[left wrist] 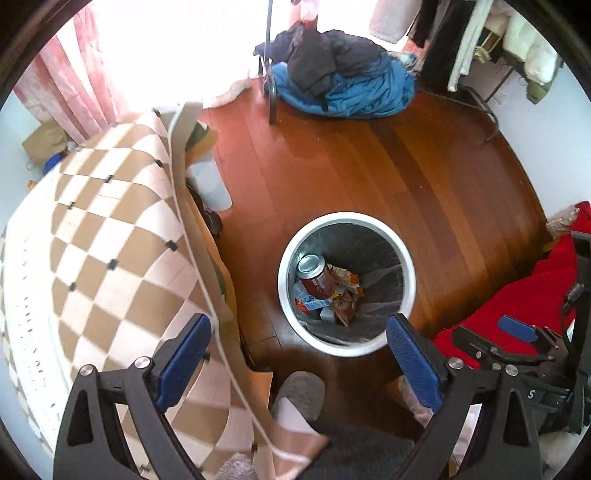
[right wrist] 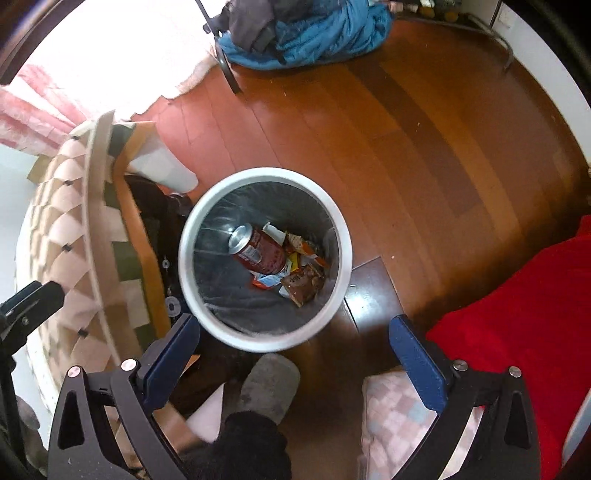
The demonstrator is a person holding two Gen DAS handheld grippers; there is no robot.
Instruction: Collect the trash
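A round white trash bin (left wrist: 404, 254) with a dark liner stands on the wooden floor; it also shows in the right wrist view (right wrist: 341, 236). Inside lie a red soda can (left wrist: 316, 277) (right wrist: 258, 249) and several crumpled snack wrappers (left wrist: 341, 295) (right wrist: 303, 282). My left gripper (left wrist: 299, 363) is open and empty, held above the bin's near rim. My right gripper (right wrist: 295, 363) is open and empty, also above the bin's near side. The right gripper shows at the right of the left wrist view (left wrist: 517, 332).
A table with a checkered cloth (left wrist: 96, 236) (right wrist: 62, 236) is to the left. A red blanket (left wrist: 517, 295) (right wrist: 517, 314) lies right. A blue bundle with dark clothes (left wrist: 343, 85) (right wrist: 306, 33) sits far across the floor. A grey slipper (left wrist: 301, 393) (right wrist: 269, 384) is below.
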